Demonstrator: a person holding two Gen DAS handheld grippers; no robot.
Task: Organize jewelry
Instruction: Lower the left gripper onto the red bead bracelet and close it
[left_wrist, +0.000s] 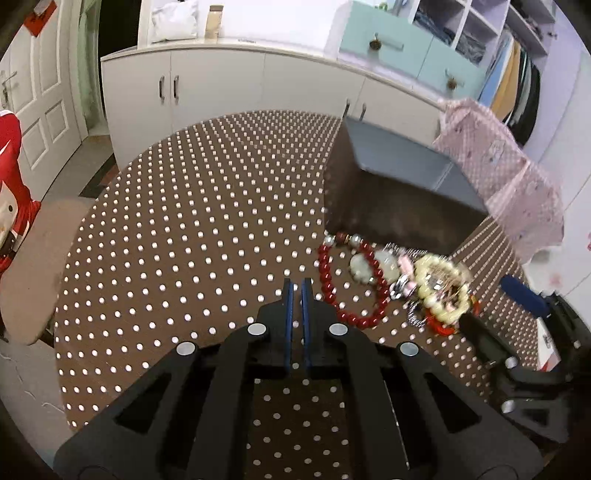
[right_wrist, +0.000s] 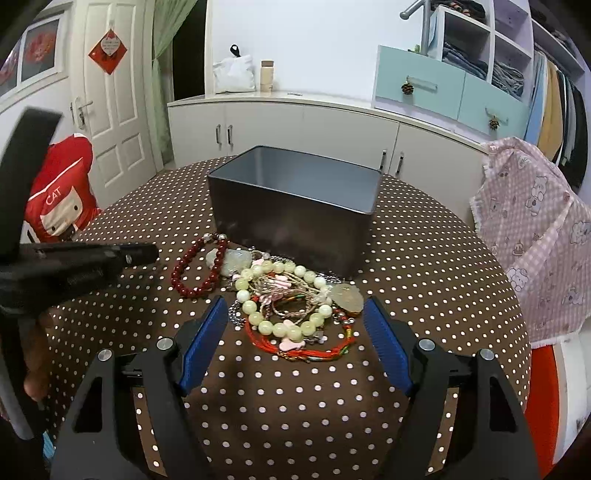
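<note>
Evidently sorting is only starting: right tool (right_wrist: 295, 317), apart, is straddling the tangled bracelets (right_wrist: 284, 306); left tool (left_wrist: 297, 286) is together, empty; next, clamping and lifting into the box (right_wrist: 295, 206).

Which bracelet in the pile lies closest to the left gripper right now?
The dark red bead bracelet, at the pile's left edge beside the shut left gripper. The pale green bead bracelet lies further right.

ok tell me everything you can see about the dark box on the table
The box is a dark grey, open-topped rectangle with plain, slightly glossy walls, possibly metal or plastic. It stands upright on the brown polka-dot tablecloth, one corner turned toward the right wrist camera. What shows of its inside looks empty. The jewelry pile lies at its near wall; whether it touches is unclear. Neither gripper touches it.
</note>
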